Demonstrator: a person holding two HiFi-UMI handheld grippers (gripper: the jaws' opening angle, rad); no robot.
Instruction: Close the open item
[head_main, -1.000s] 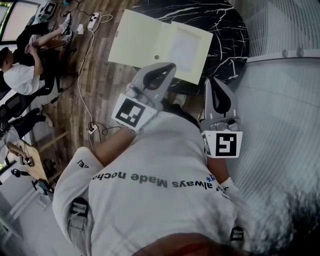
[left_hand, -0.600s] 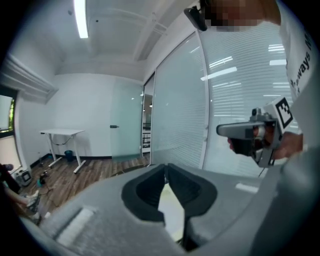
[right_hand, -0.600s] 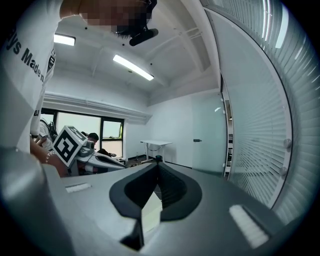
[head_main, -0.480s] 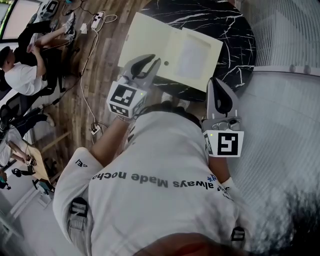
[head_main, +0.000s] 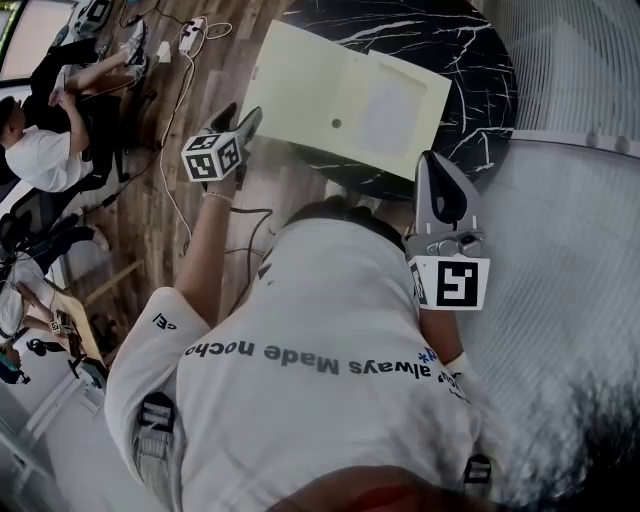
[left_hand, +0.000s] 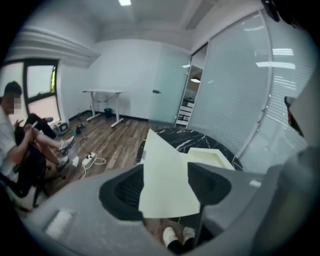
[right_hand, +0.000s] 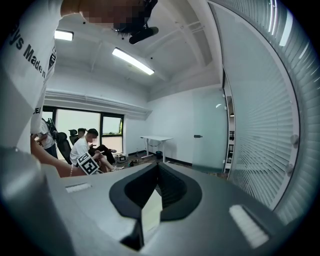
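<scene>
A flat cream box (head_main: 395, 105) lies open on the round black marble table (head_main: 475, 60), its lid (head_main: 295, 80) spread flat to the left and overhanging the table edge. My left gripper (head_main: 243, 118) is at the lid's lower left edge. In the left gripper view the lid (left_hand: 167, 175) stands between the jaws of the left gripper (left_hand: 165, 186). They are opening, and the pads stand apart from it. My right gripper (head_main: 432, 160) hovers shut near the box's lower right corner, tips together in the right gripper view (right_hand: 157, 166), holding nothing.
People sit at the left (head_main: 40, 150) on the wooden floor side, with power strips and cables (head_main: 190, 35) nearby. A glass wall with blinds (head_main: 570, 100) curves along the right. A white desk (left_hand: 105, 92) stands at the far wall.
My left gripper has swung from in front of the person's chest out to the left edge of the lid, and its jaws have gone from shut to open. The right gripper has barely moved.
</scene>
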